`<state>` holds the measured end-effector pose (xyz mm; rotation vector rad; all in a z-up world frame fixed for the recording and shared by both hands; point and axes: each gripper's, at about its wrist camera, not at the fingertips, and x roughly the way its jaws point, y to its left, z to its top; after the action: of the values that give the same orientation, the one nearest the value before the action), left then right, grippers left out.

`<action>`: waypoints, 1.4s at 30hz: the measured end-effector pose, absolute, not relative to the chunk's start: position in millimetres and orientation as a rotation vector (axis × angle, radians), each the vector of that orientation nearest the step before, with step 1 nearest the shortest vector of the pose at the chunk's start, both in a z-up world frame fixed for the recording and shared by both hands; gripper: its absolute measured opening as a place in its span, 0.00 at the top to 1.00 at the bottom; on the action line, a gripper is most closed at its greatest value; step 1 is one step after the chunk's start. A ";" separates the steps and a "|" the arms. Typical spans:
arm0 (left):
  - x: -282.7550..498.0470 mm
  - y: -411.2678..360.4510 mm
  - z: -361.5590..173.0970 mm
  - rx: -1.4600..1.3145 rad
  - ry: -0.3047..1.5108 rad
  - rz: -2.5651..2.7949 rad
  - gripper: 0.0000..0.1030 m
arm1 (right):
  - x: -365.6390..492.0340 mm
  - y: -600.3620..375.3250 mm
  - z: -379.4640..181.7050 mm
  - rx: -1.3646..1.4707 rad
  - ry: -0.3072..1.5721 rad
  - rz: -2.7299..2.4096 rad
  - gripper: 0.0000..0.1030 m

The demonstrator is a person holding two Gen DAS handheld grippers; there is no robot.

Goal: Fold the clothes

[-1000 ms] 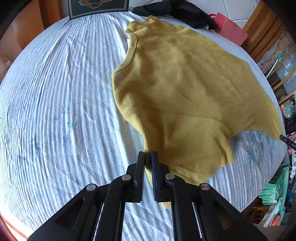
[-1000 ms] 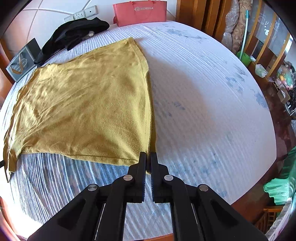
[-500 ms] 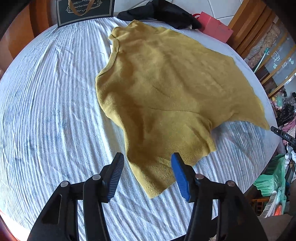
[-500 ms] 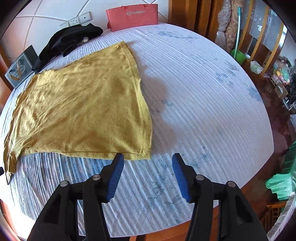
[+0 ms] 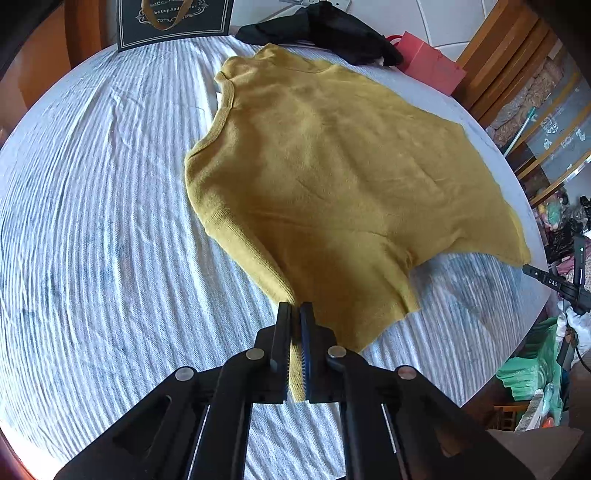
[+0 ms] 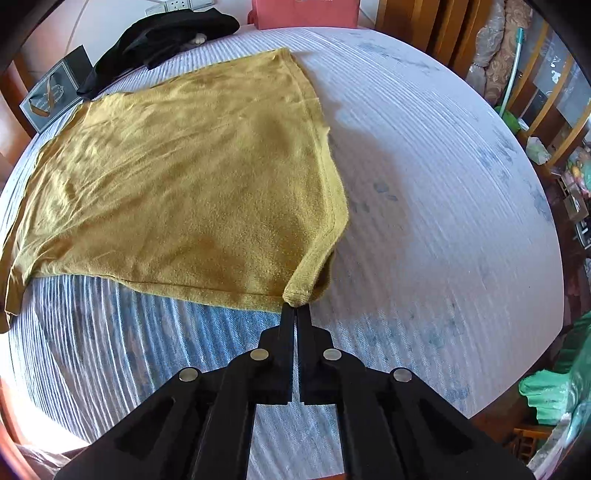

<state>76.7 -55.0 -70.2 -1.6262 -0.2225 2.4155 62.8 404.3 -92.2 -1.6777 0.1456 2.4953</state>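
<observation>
The mustard-yellow sweater (image 5: 332, 177) lies spread flat on a round desk covered by a white ribbed cloth (image 5: 92, 240), occupying the desk's middle and reaching toward its far edge. Its collar band points to the far-left part of the desk in the left wrist view, and its hem runs along the right side.

The left claw (image 5: 295, 314) is pressed together on the near sleeve end of the sweater, yellow knit showing between its blue pads. The right claw (image 6: 294, 312) is pinched on the near hem corner of the sweater (image 6: 177, 192), and the fabric there bunches into a small raised fold at the fingertips.

At the far edge of the desk lie a heap of black clothing (image 5: 332, 33), a red paper bag (image 5: 428, 62) and a dark gift bag (image 5: 173, 18) with a ribbon handle.
</observation>
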 end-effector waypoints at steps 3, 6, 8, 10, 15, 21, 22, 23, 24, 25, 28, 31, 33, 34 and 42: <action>67.6 -62.4 -50.3 -1.557 -0.276 2.455 0.97 | 62.0 411.6 -77.9 -1.634 0.191 2.534 0.99; 42.7 -68.7 -31.6 -1.494 -0.267 2.509 0.97 | 54.7 421.0 -59.5 -1.578 0.242 2.581 0.99; 26.2 -72.8 -19.1 -1.452 -0.261 2.544 0.97 | 42.7 424.3 -47.7 -1.538 0.255 2.613 0.99; 8.5 -73.5 -13.5 -1.423 -0.252 2.567 0.97 | 27.7 427.8 -37.9 -1.507 0.264 2.641 0.99; -51.6 -76.1 -31.2 -1.468 -0.267 2.579 0.97 | -26.6 433.9 -33.4 -1.491 0.262 2.667 0.99; -126.5 -71.1 -63.9 -1.593 -0.237 2.624 0.97 | -94.2 442.0 -53.5 -1.582 0.253 2.656 0.99; -134.4 -70.8 -68.4 -1.618 -0.223 2.633 0.97 | -104.7 443.5 -58.9 -1.600 0.252 2.651 0.99; -142.1 -70.6 -72.7 -1.644 -0.209 2.641 0.96 | -114.9 444.8 -64.4 -1.619 0.249 2.642 0.99; -147.5 -74.2 -73.6 -1.656 -0.221 2.658 0.96 | -123.4 445.9 -70.6 -1.639 0.240 2.619 0.97; -152.7 -78.2 -74.3 -1.665 -0.234 2.674 0.96 | -130.4 448.3 -75.8 -1.656 0.245 2.601 0.87; -149.6 -92.7 -63.1 -1.651 -0.278 2.703 0.85 | -129.5 459.8 -74.6 -1.629 0.305 2.606 0.51; -130.4 -96.3 -60.3 -1.643 -0.168 2.700 0.64 | -109.7 471.0 -67.1 -1.568 0.349 2.610 0.51; -115.9 -95.8 -65.7 -1.659 -0.080 2.680 0.64 | -88.4 478.0 -66.1 -1.540 0.369 2.595 0.51; -108.6 -95.0 -70.5 -1.675 -0.040 2.665 0.64 | -76.7 481.0 -67.0 -1.530 0.378 2.577 0.51; -81.9 -85.2 -105.2 -1.722 0.076 2.608 0.64 | -30.3 487.0 -82.2 -1.515 0.495 2.482 0.51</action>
<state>-81.9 -85.2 -105.2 -1.7219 0.0757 2.6083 -30.3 487.0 -82.2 -1.5148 0.4953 2.4816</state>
